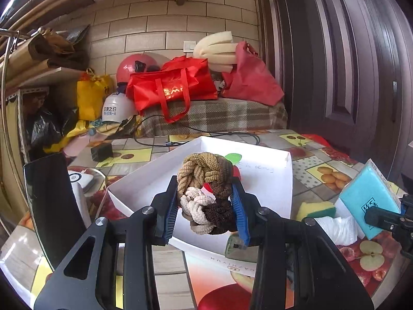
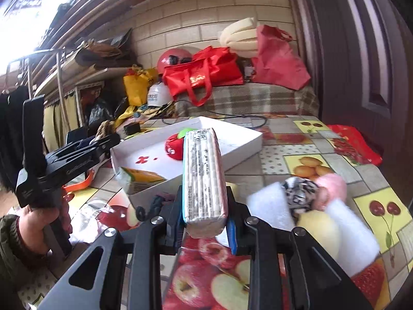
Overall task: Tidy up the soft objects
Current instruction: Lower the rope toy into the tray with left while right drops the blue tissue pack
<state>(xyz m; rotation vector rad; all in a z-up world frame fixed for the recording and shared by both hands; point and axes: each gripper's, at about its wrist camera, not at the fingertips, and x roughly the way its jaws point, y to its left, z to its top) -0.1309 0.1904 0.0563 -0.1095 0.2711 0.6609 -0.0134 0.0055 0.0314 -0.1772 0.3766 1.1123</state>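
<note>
Left hand-held gripper point(image 1: 205, 208): pads clamped on a knotted bundle of brown, tan and cream hair ties point(image 1: 206, 193), carried above the near wall of the white box point(image 1: 263, 188). Right hand-held gripper point(image 2: 206, 214): closed narrow on a flat tissue pack point(image 2: 204, 180), held on edge and pointing at the same box.

Progress, as judged: partly done. Inside the box lie a red plush piece point(image 2: 175, 149) and a yellow-green packet point(image 2: 140, 177) at the near corner. Both carried items are not yet deposited. On the counter point(image 2: 304, 139) outside the box remain a yellow-green sponge point(image 1: 315, 209), white cloth point(image 1: 338, 228), a pink puff point(image 2: 333, 190) and a patterned black-and-white item point(image 2: 300, 193).

Clearances: the box floor is mostly bare toward its far side; its walls are low. The two tools approach one box together, so crowding is possible. A dark phone point(image 1: 51, 206) stands just left of the left tool.
</note>
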